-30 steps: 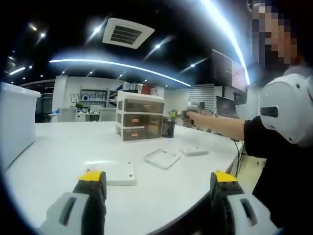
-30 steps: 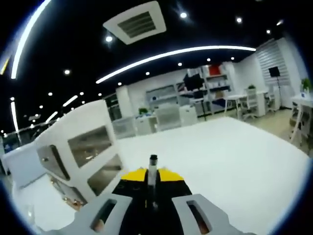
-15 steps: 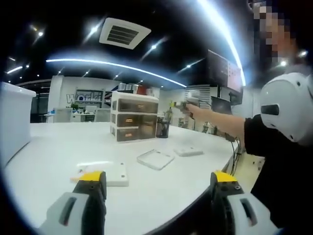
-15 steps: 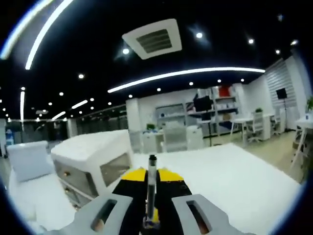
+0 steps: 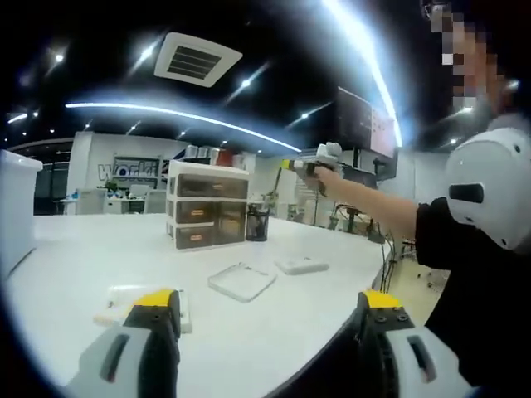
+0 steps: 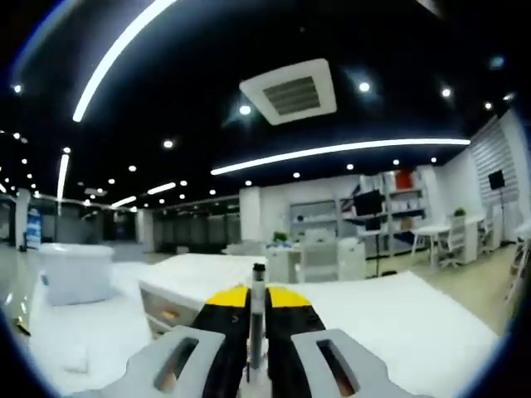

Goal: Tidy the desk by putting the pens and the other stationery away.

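Right claw (image 6: 258, 332) is clamping a pen (image 6: 258, 319) upright between nearly closed jaws, held high above the white drawer unit (image 6: 178, 303). In the left gripper view the right claw (image 5: 305, 166) is hanging above the dark pen cup (image 5: 257, 224) beside the drawer unit (image 5: 207, 213). Left claw (image 5: 259, 311) is standing wide open, gripping nothing, low over the counter (image 5: 75, 257). Flat white pieces (image 5: 242, 281) are lying on it. Risk: a drop from this height may miss the cup; the pen could bounce or roll off the counter edge.
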`<action>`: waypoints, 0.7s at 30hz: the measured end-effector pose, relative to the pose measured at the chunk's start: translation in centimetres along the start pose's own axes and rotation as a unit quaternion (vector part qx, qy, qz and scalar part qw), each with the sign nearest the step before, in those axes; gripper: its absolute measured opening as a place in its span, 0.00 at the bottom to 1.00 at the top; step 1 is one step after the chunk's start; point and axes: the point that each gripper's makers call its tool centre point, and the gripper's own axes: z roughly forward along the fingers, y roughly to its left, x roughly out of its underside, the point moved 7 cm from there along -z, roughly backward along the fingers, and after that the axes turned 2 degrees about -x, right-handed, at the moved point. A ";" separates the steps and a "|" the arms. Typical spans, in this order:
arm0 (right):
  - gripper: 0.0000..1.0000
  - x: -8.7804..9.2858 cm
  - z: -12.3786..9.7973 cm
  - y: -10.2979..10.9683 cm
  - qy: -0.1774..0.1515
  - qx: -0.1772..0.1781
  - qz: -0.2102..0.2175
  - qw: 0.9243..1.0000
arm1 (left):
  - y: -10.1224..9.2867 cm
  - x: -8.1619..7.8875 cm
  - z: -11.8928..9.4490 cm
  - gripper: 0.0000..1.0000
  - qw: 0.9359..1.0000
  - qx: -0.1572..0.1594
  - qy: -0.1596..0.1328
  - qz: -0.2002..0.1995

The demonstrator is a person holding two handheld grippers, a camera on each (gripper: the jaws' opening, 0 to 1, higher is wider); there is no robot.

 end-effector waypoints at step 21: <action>0.05 4.4 -8.8 11.4 0.017 -0.140 0.021 0.990 | -4.1 -1.3 9.8 0.87 0.993 0.051 0.022 0.101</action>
